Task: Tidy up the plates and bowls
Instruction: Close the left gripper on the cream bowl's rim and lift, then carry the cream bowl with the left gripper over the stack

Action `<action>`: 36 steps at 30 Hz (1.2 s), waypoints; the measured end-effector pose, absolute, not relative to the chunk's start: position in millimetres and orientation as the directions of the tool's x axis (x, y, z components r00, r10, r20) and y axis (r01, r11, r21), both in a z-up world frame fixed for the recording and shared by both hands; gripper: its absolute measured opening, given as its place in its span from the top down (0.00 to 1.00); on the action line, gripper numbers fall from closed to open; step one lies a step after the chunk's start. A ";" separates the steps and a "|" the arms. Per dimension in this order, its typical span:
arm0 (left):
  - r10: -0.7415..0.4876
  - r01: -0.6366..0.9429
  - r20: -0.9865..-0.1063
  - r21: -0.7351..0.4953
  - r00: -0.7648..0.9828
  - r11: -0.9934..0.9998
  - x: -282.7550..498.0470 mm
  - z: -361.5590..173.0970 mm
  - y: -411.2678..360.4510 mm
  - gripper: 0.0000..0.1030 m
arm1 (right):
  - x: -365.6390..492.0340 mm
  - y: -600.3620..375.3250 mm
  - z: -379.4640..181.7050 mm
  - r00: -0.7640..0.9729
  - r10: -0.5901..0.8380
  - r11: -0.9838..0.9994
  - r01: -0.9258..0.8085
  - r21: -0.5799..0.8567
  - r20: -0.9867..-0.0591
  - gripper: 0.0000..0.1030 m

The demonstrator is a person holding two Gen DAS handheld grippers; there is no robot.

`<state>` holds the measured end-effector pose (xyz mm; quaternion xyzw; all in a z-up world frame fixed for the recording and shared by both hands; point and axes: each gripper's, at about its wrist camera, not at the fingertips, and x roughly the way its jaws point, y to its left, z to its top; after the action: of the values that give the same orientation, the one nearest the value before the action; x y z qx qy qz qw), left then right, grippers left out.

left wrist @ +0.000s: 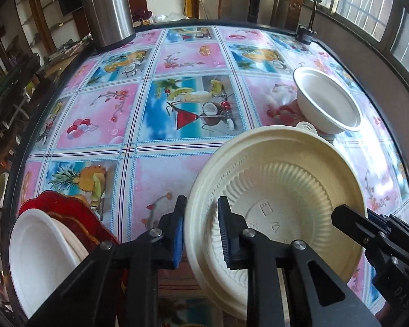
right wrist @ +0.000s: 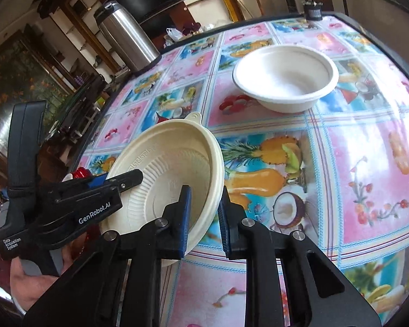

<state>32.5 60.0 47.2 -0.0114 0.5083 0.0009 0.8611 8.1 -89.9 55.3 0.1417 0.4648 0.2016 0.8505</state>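
Patterned table [left wrist: 177, 147]; left gripper [left wrist: 200, 234] and right gripper [right wrist: 204, 218] both clamped on cream plate [left wrist: 280, 196] rim. Release one side, keep plate level.

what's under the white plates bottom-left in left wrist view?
A red plate with a wavy rim lies under the stack of white plates. Its middle is covered, and the plate count can't be told.

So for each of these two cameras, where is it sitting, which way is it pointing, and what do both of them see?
Left wrist: rides the left gripper, facing across the table; its fingers straddle the cream plate's rim.
Right wrist: rides the right gripper, looking toward the white bowl; the person's hand shows.
Shared: plate, bowl, steel flask.
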 end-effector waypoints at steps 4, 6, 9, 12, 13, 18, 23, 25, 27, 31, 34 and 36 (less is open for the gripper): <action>-0.024 -0.010 -0.863 -0.034 0.505 0.999 25.1 60.4 61.6 0.79 | 3.0 -90.4 68.7 0.507 0.479 0.876 -0.215 0.433 -0.717 0.82; -0.020 -0.014 -0.853 -0.033 0.521 0.999 18.7 68.6 63.3 0.79 | -0.8 -89.0 75.2 0.515 0.477 0.876 -0.217 0.430 -0.712 0.82; -0.015 -0.022 -0.846 -0.031 0.533 0.999 11.1 75.8 66.2 0.79 | -6.0 -87.0 82.2 0.522 0.486 0.872 -0.230 0.432 -0.701 0.82; -0.015 -0.029 -0.844 -0.036 0.536 0.999 7.2 78.7 70.2 0.79 | -13.4 -84.9 88.5 0.524 0.494 0.867 -0.242 0.436 -0.693 0.81; -0.018 -0.030 -0.843 -0.040 0.537 0.999 5.0 79.7 71.5 0.79 | -15.3 -84.0 90.1 0.526 0.496 0.866 -0.243 0.437 -0.691 0.81; 0.001 -0.049 -0.826 -0.033 0.564 0.998 -9.1 89.4 83.7 0.79 | -23.9 -74.2 99.2 0.530 0.502 0.863 -0.264 0.430 -0.683 0.81; 0.020 -0.101 -0.803 -0.050 0.596 0.994 -29.2 105.7 112.9 0.79 | -30.5 -49.8 112.1 0.529 0.525 0.851 -0.316 0.419 -0.667 0.81; 0.035 -0.133 -0.793 -0.058 0.609 0.989 -37.9 110.7 127.2 0.79 | -33.2 -36.9 116.1 0.521 0.540 0.841 -0.343 0.417 -0.661 0.81; 0.056 -0.155 -0.787 -0.051 0.614 0.987 -43.1 112.8 136.0 0.79 | -35.5 -23.8 119.7 0.512 0.552 0.833 -0.366 0.414 -0.658 0.81; 0.081 -0.200 -0.784 -0.055 0.615 0.978 -55.2 113.3 158.9 0.79 | -39.7 4.7 125.4 0.495 0.567 0.820 -0.412 0.396 -0.658 0.79; 0.095 -0.228 -0.784 -0.061 0.614 0.972 -61.7 112.6 173.7 0.79 | -42.4 23.6 128.2 0.483 0.576 0.810 -0.443 0.384 -0.659 0.79; 0.107 -0.247 -0.782 -0.062 0.614 0.967 -66.3 112.1 183.9 0.79 | -43.4 34.2 130.0 0.474 0.584 0.802 -0.459 0.381 -0.658 0.79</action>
<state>-66.3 183.9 112.1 -0.0818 0.4280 0.0989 0.8946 -43.4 34.2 130.0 0.0760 0.4120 0.3050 0.8553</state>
